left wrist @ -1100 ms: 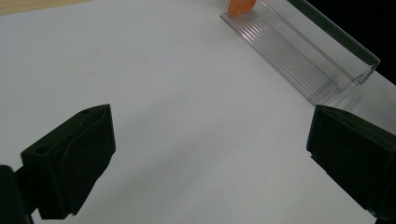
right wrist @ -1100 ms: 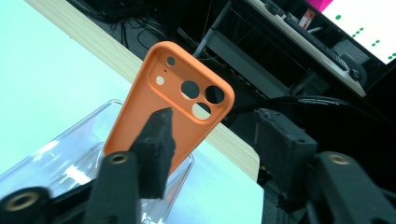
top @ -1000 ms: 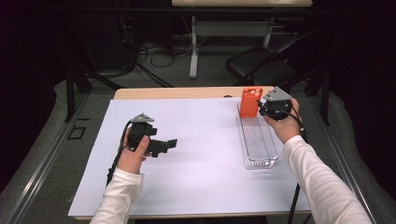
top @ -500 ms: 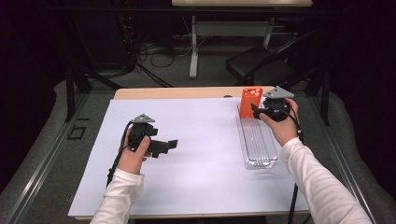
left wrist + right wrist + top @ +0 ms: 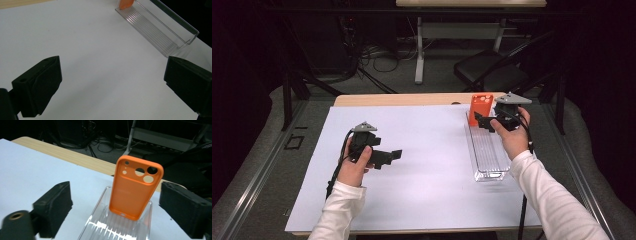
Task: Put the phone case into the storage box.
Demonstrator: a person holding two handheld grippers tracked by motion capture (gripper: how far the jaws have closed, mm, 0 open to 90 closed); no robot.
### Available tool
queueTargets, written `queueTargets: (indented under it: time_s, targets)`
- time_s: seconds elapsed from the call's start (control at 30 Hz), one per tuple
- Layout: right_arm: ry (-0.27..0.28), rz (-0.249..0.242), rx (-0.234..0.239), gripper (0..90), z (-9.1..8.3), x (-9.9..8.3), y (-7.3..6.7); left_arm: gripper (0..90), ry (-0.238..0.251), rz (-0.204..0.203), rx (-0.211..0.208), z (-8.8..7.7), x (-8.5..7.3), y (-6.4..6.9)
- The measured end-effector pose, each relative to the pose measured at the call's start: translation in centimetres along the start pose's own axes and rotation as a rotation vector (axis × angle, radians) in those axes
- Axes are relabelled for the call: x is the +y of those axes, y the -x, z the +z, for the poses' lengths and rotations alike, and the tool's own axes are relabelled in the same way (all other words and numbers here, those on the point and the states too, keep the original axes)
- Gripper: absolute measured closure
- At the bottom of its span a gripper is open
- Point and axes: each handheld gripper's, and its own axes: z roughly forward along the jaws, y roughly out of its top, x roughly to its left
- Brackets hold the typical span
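An orange phone case [image 5: 480, 107] stands upright, leaning on the far end wall of a clear plastic tray [image 5: 489, 155] at the right of the table. My right gripper [image 5: 478, 120] is just beside it. Its jaws have just been opening and stand wide apart. In the right gripper view the case [image 5: 136, 190] rises in the tray [image 5: 120, 230] just ahead of the jaws, and neither pad touches it. My left gripper [image 5: 394, 155] rests low over the white sheet at the left, open with nothing in it. The left gripper view shows its wide jaws over bare sheet, with the tray [image 5: 160, 27] beyond.
A white sheet [image 5: 427, 190] covers most of the wooden table [image 5: 402, 100]. Beyond the far edge are a black chair [image 5: 492, 75], desk legs and cables on the floor. Metal frame rails [image 5: 257, 170] run along both sides of the table.
The right gripper's jaws have spread apart and the hand has drawn back a little from the orange case, which stays standing in the tray. The left hand has not moved.
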Motion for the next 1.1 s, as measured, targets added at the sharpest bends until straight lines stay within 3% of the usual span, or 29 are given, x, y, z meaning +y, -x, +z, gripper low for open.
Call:
queueTargets:
  time_s: [0.37,0.63,0.93,1.1]
  targets:
    - [-0.003,0.006,0.071,0.3,-0.7,-0.3,-1.2,2.0,0.008,0.003,-0.002,-0.1,0.0,0.2]
    - [0.032,0.003,0.111,0.0,-1.4,-0.1,-2.7,2.0,0.008,0.009,-0.003,-0.2,0.0,0.3]
    - [0.048,-0.059,0.14,0.0,-2.4,-0.7,-4.3,2.0,-0.001,0.023,-0.01,0.0,0.0,0.7]
    - [0.045,-0.094,0.198,0.0,-3.1,-1.6,-5.9,2.0,-0.007,0.03,-0.017,0.1,0.0,1.0]
